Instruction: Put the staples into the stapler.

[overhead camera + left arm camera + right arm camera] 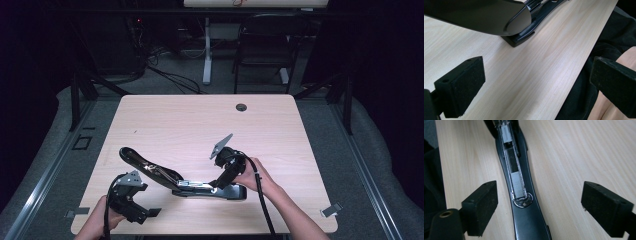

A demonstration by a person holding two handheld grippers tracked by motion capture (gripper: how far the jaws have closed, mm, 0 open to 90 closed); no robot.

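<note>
One black stapler (180, 182) lies swung open on my wooden table (280, 130), its lid arm raised toward the left, its base (529, 220) flat near the front edge. I hold two tongs. My right tongs (216, 184) hang spread wide over the base, straddling the metal staple channel (516, 182). My left tongs (142, 214) gape too, empty, just beside the lid's tip (516, 20).
</note>
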